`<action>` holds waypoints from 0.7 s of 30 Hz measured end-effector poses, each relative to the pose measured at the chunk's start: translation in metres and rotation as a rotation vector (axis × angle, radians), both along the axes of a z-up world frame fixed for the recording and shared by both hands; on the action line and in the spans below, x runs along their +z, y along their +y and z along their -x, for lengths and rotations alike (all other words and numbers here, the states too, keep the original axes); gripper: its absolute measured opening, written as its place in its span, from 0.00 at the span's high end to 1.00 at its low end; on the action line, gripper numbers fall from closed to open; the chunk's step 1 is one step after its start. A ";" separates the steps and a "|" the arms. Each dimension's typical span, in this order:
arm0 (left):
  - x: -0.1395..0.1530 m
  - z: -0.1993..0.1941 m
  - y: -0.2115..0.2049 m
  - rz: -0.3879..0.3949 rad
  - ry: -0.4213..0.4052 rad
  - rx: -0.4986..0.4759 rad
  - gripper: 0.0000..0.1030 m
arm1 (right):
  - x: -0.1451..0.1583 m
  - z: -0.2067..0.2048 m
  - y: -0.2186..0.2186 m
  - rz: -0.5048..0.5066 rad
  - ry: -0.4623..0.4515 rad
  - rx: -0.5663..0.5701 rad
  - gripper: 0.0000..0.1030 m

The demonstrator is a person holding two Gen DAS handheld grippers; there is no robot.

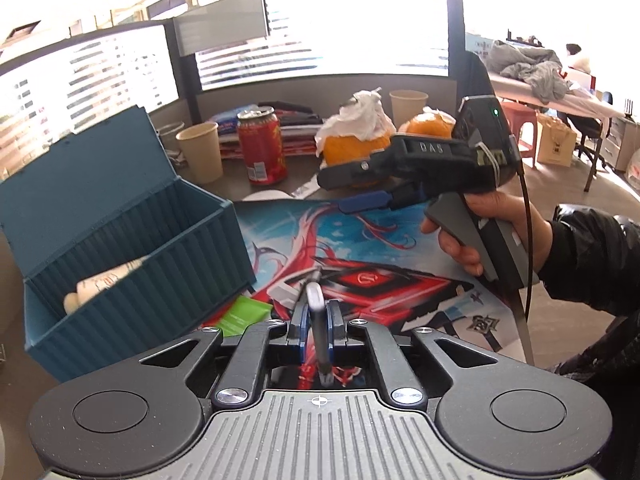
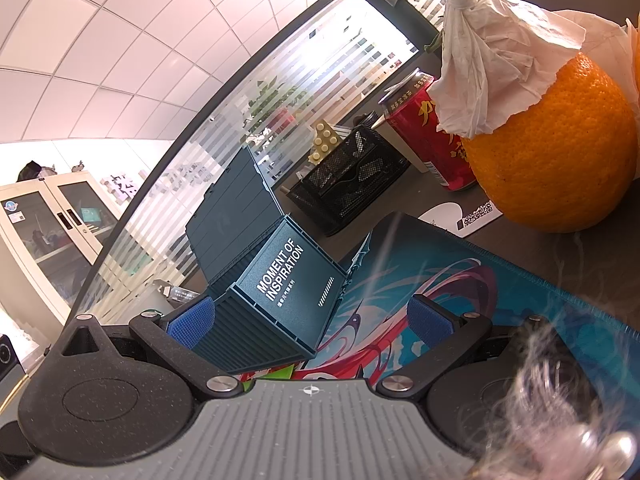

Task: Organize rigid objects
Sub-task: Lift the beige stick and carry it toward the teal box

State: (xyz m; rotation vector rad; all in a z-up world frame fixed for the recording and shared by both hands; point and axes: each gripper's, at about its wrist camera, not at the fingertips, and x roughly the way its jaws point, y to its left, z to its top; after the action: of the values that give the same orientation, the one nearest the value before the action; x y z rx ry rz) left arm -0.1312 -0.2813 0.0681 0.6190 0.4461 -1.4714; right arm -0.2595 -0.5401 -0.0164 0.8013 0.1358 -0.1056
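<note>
Between the blue pads of the left gripper (image 1: pixel 316 320) stands a thin grey object with a rounded metal top, perhaps a small tool (image 1: pixel 317 320); the fingers (image 1: pixel 298 322) are clenched on it, above a bright printed mat (image 1: pixel 380 272) on the worktop (image 1: pixel 240 188). What exactly the tool is cannot be told.

Left of the mat sits a teal box (image 1: pixel 132 256) shaped like a shipping container, lid open and leaning back. A pale tube (image 1: pixel 102 284) lies inside it. A green packet (image 1: pixel 244 314) lies just beside the box's near corner.

Far on the worktop stand a paper cup (image 1: pixel 200 152), a red can (image 1: pixel 262 144) and two oranges (image 1: pixel 356 148), the left one capped with crumpled tissue (image 1: pixel 362 120). A black mesh holder (image 2: pixel 348 176) stands far behind the box in the right wrist view.

Right of the mat, a hand (image 1: pixel 496 232) in a black sleeve (image 1: pixel 592 256) holds the right gripper (image 2: pixel 310 320) level, pointing left; its fingers (image 2: pixel 192 326) are spread wide with nothing between them.
</note>
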 end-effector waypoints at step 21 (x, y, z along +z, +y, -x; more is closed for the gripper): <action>-0.016 0.000 -0.010 -0.003 0.039 0.026 0.94 | 0.001 0.000 -0.001 -0.002 -0.002 0.001 0.00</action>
State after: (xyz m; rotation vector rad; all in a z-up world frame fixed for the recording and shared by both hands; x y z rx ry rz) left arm -0.1316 -0.2909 0.0522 0.5856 0.4845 -1.4604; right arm -0.2599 -0.5412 -0.0154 0.8036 0.1348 -0.1034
